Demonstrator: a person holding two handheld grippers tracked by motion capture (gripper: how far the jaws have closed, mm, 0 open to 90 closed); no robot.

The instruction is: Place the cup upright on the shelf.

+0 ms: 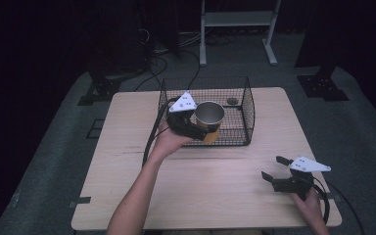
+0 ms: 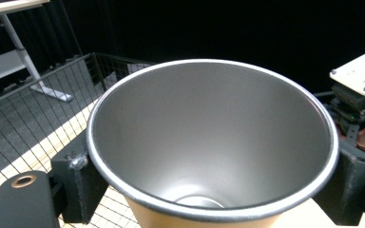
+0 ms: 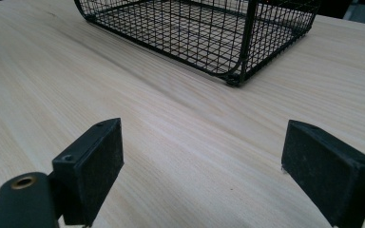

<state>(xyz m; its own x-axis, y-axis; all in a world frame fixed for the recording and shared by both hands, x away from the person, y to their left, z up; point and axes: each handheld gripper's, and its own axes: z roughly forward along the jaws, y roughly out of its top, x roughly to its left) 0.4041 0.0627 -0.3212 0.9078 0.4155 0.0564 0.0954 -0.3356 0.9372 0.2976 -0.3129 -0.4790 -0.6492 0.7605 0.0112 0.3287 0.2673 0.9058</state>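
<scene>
Two grippers: mine.
Left gripper (image 1: 201, 128): pinches the cup (image 1: 209, 117) over the basket's (image 1: 248, 105) near wall.
Left view: cup's (image 2: 212, 137) steel inside.
Right gripper (image 3: 204, 171): jaws spread, low over bare table (image 3: 52, 76).

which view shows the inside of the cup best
The left gripper view: the cup opens toward the camera, steel wall visible down to the bottom. The high view shows its rim and a little of the inside over the wire basket. The right gripper view shows the basket.

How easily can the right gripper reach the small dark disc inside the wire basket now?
Probably not easily: the right gripper is low by the table's near edge, and the basket wall stands before the disc.
</scene>
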